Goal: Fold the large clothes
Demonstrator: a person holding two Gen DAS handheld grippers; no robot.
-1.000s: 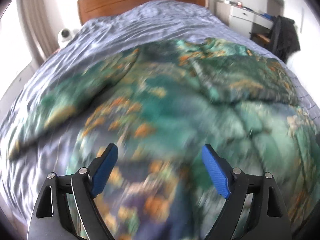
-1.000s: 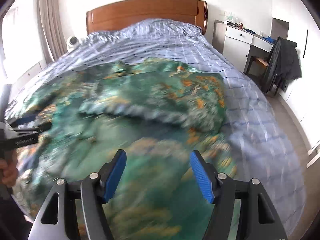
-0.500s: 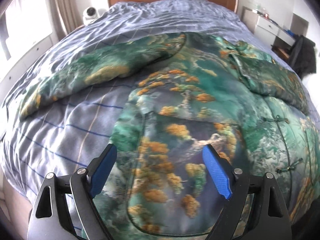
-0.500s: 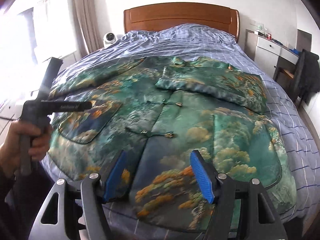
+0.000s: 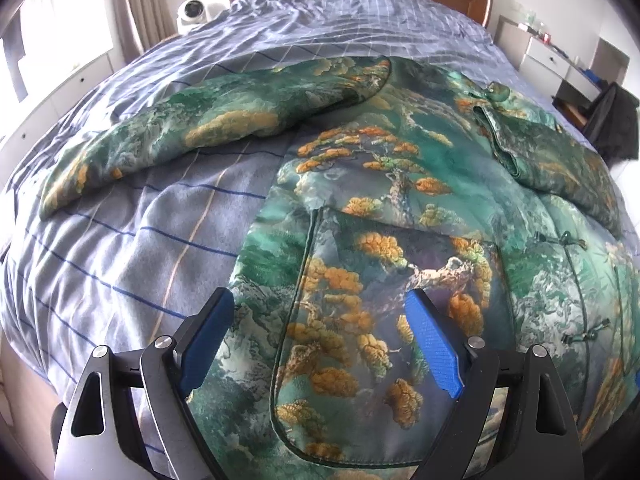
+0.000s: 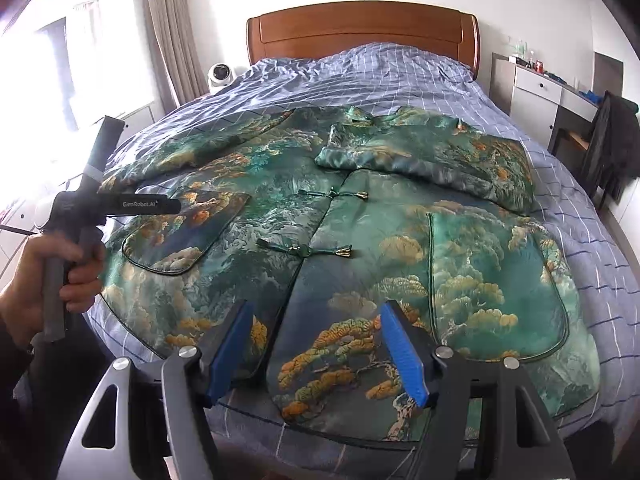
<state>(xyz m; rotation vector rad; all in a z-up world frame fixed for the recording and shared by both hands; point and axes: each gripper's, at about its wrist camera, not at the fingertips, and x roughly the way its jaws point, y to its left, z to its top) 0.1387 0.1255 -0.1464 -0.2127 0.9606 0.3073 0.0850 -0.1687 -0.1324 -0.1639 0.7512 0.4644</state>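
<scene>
One green brocade jacket (image 6: 360, 216) lies face up across the foot half of the bed (image 6: 400, 76), one sleeve (image 6: 432, 160) folded in, one sleeve (image 5: 208, 120) outstretched. Left gripper (image 5: 320, 340) and right gripper (image 6: 316, 348) hover over its hem, jaws parted, empty. Grasping both hem corners evenly should keep the fold square.

— Where do we see the jacket (image 6: 360, 216)?
— It lies flat on the bed (image 6: 400, 76), its collar toward the headboard (image 6: 360, 32). One sleeve (image 6: 432, 160) is folded across the chest; the other sleeve (image 5: 208, 124) stretches out to the left.
— And beside the bed?
— At the right we see a dresser (image 6: 536, 88), and in front of it a chair (image 6: 608, 148). Left of the headboard stands a small fan (image 6: 220, 74).
</scene>
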